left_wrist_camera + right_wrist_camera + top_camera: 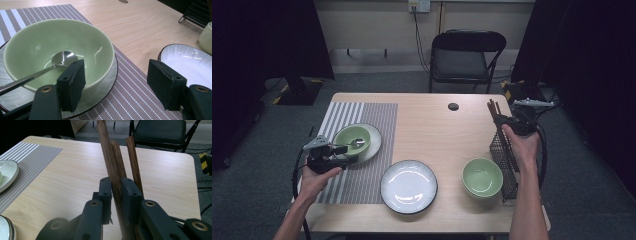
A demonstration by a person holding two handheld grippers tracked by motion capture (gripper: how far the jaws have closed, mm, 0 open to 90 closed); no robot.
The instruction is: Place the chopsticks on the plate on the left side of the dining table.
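Note:
A green bowl (352, 139) (57, 50) sits on a white plate (374, 145) (105, 86) on the striped placemat (377, 112) (130, 92). A metal spoon (353, 144) (53, 63) rests in it, handle over the rim. My left gripper (341, 152) (116, 86) stands open just beside the bowl, holding nothing. At the table's right, my right gripper (507, 121) (116, 192) is shut on dark wooden chopsticks (495, 111) (110, 160) that stand in a black wire basket (507, 160).
A white plate with a dark rim (408, 186) (187, 60) lies at the front middle. A second green bowl (482, 177) (206, 37) stands next to the basket. A black disc (453, 106) lies near the far edge. A folding chair (464, 55) (160, 132) stands beyond the table.

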